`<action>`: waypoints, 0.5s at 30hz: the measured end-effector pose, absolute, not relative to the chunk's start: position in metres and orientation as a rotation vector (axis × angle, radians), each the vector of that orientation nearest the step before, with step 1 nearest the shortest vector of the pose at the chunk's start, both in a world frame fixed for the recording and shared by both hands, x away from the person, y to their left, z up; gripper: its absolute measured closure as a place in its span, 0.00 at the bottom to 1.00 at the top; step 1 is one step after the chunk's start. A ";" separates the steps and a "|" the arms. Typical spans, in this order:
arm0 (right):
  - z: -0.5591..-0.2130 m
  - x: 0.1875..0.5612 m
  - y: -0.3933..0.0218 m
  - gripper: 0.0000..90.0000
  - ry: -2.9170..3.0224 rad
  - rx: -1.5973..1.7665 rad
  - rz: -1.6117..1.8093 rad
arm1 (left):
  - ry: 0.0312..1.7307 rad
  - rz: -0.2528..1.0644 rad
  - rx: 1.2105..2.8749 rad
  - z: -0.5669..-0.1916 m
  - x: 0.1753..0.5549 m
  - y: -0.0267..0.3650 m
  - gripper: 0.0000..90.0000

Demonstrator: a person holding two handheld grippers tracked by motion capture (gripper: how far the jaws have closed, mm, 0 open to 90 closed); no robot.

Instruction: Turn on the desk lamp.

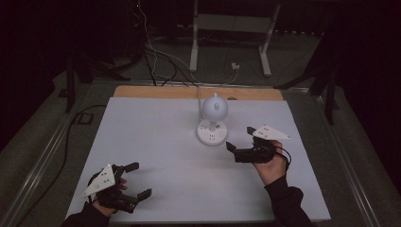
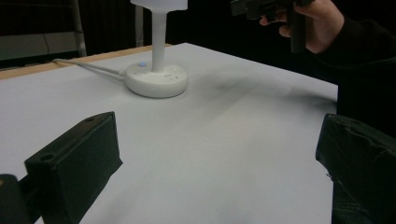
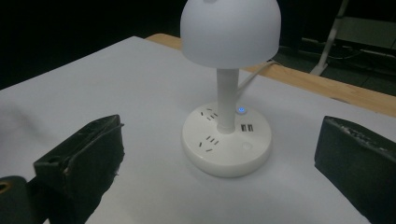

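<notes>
1. High view: right gripper (image 1: pixel 242 142) spread wide, holding nothing, aimed at lamp (image 1: pixel 213 120) mid-table, just short of its base, not touching. Left gripper (image 1: pixel 138 179) also wide open and empty, at near-left corner of white table (image 1: pixel 156 142), well apart from lamp.
2. Left gripper view: jaws far apart w/ bare table between; lamp base (image 2: pixel 156 80) stands farther off, blue light on. Other hand (image 2: pixel 317 23) w/ its gripper top right.
3. Right gripper view: jaws wide, nothing gripped; lamp upright between them but beyond the tips, cord (image 3: pixel 254 70) trailing to far edge.
</notes>
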State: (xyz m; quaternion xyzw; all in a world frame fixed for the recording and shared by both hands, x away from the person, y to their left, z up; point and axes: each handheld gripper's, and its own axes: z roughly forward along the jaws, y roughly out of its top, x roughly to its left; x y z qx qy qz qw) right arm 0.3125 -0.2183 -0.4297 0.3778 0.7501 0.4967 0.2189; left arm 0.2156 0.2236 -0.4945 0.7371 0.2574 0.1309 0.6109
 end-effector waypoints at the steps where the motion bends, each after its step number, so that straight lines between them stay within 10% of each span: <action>1: -0.430 0.312 -0.218 0.01 2.076 1.045 1.375 | 0.594 0.302 1.701 -0.494 0.216 0.224 0.01; 15: -0.442 0.337 -0.205 0.01 2.093 1.059 1.353 | 0.600 0.292 1.693 -0.495 0.216 0.224 0.00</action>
